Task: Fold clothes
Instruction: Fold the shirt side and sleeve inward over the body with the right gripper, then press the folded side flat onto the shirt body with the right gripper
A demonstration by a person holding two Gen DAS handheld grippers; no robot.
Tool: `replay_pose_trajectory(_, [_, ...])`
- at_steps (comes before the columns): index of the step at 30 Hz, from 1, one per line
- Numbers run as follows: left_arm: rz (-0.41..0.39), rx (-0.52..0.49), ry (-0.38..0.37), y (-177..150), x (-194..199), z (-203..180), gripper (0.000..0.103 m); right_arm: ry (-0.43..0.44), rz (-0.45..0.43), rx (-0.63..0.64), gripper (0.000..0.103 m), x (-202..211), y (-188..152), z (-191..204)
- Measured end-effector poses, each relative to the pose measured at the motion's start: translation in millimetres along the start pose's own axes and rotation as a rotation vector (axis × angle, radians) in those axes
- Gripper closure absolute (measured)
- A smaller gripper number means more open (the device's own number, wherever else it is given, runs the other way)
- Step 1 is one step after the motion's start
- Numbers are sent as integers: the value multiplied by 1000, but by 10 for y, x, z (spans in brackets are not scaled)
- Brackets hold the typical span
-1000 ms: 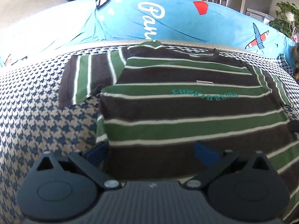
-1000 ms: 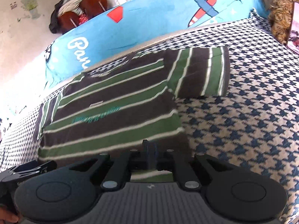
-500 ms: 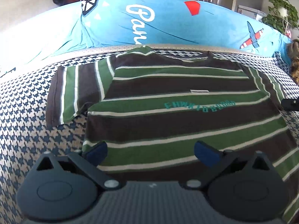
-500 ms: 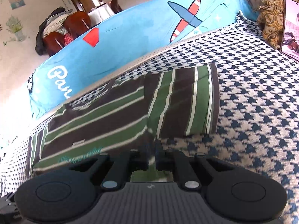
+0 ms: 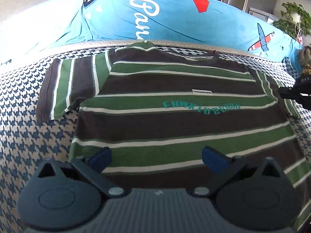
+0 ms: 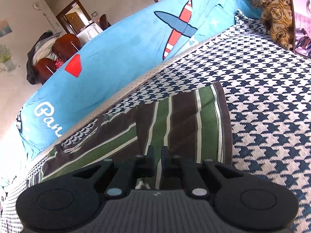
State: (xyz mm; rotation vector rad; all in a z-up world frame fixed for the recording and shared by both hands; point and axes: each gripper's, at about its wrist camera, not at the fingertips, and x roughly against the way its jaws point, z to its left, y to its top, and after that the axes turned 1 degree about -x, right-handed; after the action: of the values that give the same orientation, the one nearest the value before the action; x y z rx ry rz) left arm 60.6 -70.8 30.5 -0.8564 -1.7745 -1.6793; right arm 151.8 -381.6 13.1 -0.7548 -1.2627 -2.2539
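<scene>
Striped T-shirt [image 5: 175,116] flat ahead of wide-spread left tongs [image 5: 155,158]. Right tongs [image 6: 157,159] nearly closed over right sleeve [image 6: 194,124]; grip uncertain. Soft, light, drapey fabric: pinch sleeve hem.

Daylight fills both views, bright and fairly even, with no hard shadows on the striped shirt [image 5: 175,120] or the houndstooth cover [image 6: 268,101]. The strongest light sits at the upper left of the left wrist view, where the blue cushion [image 5: 120,19] washes out to near white (detail is lost there). The fisheye lens bends every straight edge into an arc and darkens the frame corners. The shirt's lettering is slightly soft but readable in part. The left gripper [image 5: 155,159] and right gripper [image 6: 157,151] bodies look dark and a little blurred, being close to the lens.
</scene>
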Motion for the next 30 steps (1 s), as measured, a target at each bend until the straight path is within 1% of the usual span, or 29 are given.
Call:
replay_pose_trajectory(3, [12,-11,19,-12,-33,-17,0,-41,54,0,95,-94,-14,-28])
replay_pose_trajectory(5, [12,-22,27,-25,-42,-29,0,-48,73,-5,95,-92,-28,-46])
replay_pose_trajectory(8, [12,-39,40,-45,-56,-49,0,-55,95,13,96,-51,-53,-69])
replay_pose_trajectory(12, [12,-57,53,-65,-72,-68,0,-71,119,33,101,14,-105,-95])
replay_pose_trajectory(18, [11,-58,51,-67,-69,-63,0,-91,176,4,100,199,-177,-162])
replay_pose_trajectory(19, [11,-59,51,-68,-68,-62,0,-99,174,-4,97,248,-181,-171])
replay_pose_trajectory(20, [11,-59,51,-69,-67,-62,0,-111,150,1,92,310,-169,-174])
replay_pose_trajectory(23, [11,-60,51,-71,-63,-60,0,-152,61,36,85,448,-86,-196])
replay_pose_trajectory(24, [11,-60,51,-72,-62,-61,0,-166,41,36,83,453,-51,-220])
replay_pose_trajectory(26, [10,-62,48,-75,-60,-55,0,-177,18,2,82,403,17,-286])
replay_pose_trajectory(28, [7,-63,46,-81,-59,-52,0,-174,-1,-39,80,345,76,-355])
replay_pose_trajectory(29, [6,-64,45,-83,-58,-51,0,-172,-14,-48,77,323,105,-381])
replay_pose_trajectory(30, [5,-64,45,-84,-58,-49,0,-176,-24,-44,71,292,123,-390])
